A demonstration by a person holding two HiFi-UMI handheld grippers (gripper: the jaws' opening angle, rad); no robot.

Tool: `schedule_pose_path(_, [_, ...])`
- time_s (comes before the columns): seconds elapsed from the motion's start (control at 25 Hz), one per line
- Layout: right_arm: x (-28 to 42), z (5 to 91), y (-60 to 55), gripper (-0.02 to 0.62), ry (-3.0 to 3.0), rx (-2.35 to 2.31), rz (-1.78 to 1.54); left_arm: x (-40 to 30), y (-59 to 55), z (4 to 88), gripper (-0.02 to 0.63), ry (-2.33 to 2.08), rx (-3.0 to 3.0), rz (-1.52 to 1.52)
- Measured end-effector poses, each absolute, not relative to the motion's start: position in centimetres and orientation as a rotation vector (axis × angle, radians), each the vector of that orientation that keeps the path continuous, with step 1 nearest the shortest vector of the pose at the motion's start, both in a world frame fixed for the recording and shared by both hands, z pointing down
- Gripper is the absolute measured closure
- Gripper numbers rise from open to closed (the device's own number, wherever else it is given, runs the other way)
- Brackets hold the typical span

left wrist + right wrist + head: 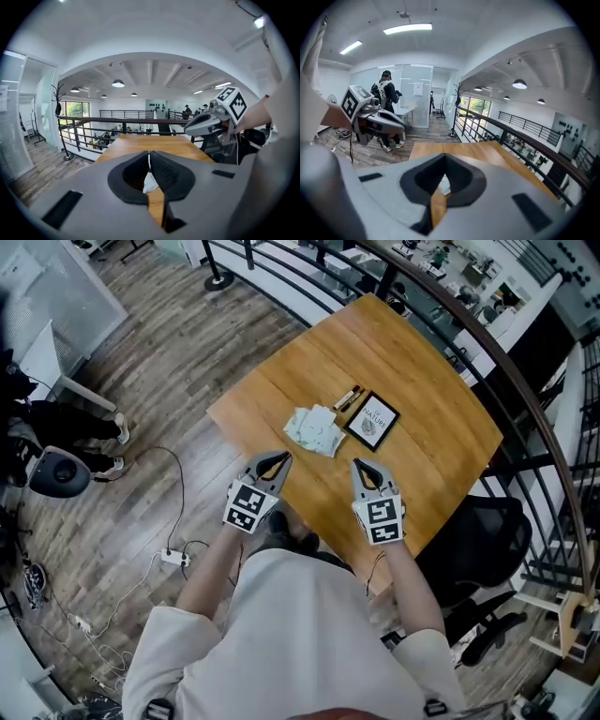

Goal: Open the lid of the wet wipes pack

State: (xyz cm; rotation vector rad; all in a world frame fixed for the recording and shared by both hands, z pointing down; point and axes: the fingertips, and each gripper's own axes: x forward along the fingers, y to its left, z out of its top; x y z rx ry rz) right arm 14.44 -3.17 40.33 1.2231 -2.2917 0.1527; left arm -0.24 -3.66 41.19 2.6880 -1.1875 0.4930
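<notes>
The left gripper (281, 460) hovers over the near edge of the table (431, 427) with its jaws pressed together and nothing between them. Just beyond its tips, near the middle of the table, lies the wipes pack (314, 430), a soft, pale, rumpled packet. Its lid cannot be made out from here, so I cannot tell where the flap's free edge lies.

A pen (347, 397) lies at the far right of the pack. A framed card (372, 421) sits just beside the pack on its right.

The right gripper (360, 466) is held level with the left one, also closed and empty, near the card's near corner.

Neither gripper touches the pack, so the step in hand looks like the approach. Both need to spread their jaws first. The pack seems light and likely to slide, so one gripper should press its body flat while the other finds the flap's edge and peels it up slowly.
</notes>
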Motion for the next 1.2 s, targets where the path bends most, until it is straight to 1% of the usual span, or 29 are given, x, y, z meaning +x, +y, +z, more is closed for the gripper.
schedule_pose_path(0.12, [15.4, 39.5, -1.6, 0.594, -2.33, 1.215, 0.152, 0.4, -1.7, 40.2, 0.612, -1.236, 2.653, 0.449])
schedule_pose_path(0.52, [17.4, 37.3, 1.7, 0.594, -2.421, 1.219, 0.185, 1.6, 3.0, 37.1, 0.612, -1.282, 2.629, 0.372])
schedule_pose_path(1.04, [16.6, 33.4, 3.5, 0.594, -2.464, 1.355, 0.173, -2.5, 4.0, 31.9, 0.612, -1.318, 2.67, 0.273])
schedule_pose_path(1.2, [16.4, 32.7, 3.3, 0.594, -2.465, 1.382, 0.172, -3.1, 3.8, 31.4, 0.612, -1.32, 2.679, 0.261])
